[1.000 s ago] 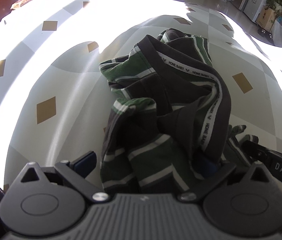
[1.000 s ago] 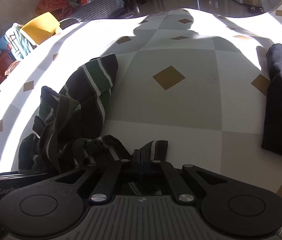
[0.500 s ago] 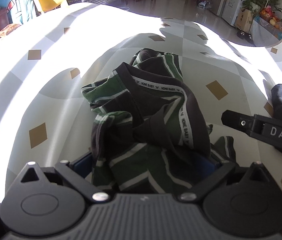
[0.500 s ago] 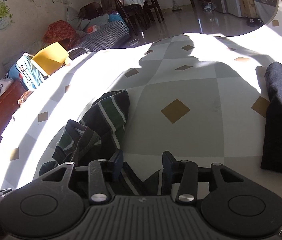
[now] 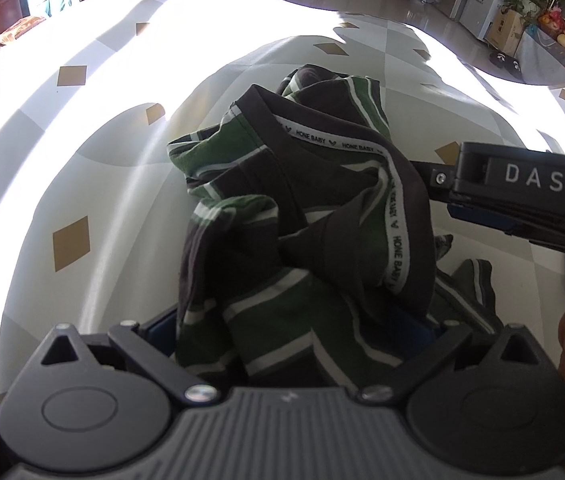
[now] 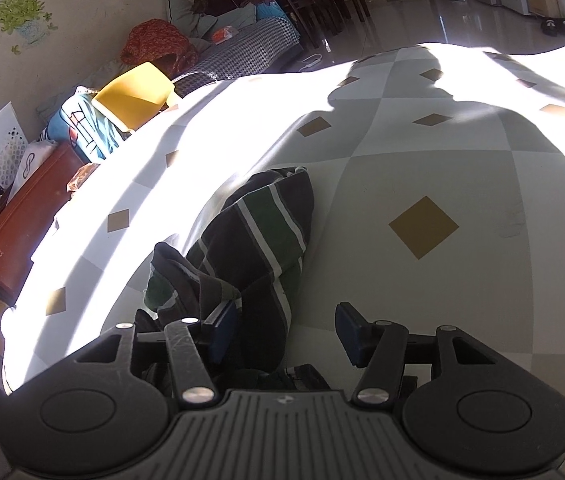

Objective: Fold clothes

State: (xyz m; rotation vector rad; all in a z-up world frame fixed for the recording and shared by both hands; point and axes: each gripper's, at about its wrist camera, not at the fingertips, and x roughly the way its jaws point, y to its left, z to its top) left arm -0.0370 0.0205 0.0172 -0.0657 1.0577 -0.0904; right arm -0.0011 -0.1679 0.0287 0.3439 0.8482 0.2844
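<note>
The striped shirt (image 5: 306, 216) lies bunched on the worktop (image 6: 422, 184). The left gripper (image 5: 290, 332) has its jaws clamped on cloth, seemingly to anchor it. The right gripper (image 6: 286, 332), jaws apart, hovers beside the heap.

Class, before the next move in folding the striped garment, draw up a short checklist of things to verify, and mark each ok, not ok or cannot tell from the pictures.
1. Striped garment lies flat: not ok, bunched in a heap.
2. Left gripper grips cloth: cannot tell; fabric drapes between wide jaws.
3. Right gripper open, ready to grasp: ok.
4. Collar findable: ok, lettered tape faces up.
5. Free tablecloth for spreading: ok, bare to the right of the garment.
6. Grippers apart: ok, the right one sits beside the collar.
</note>
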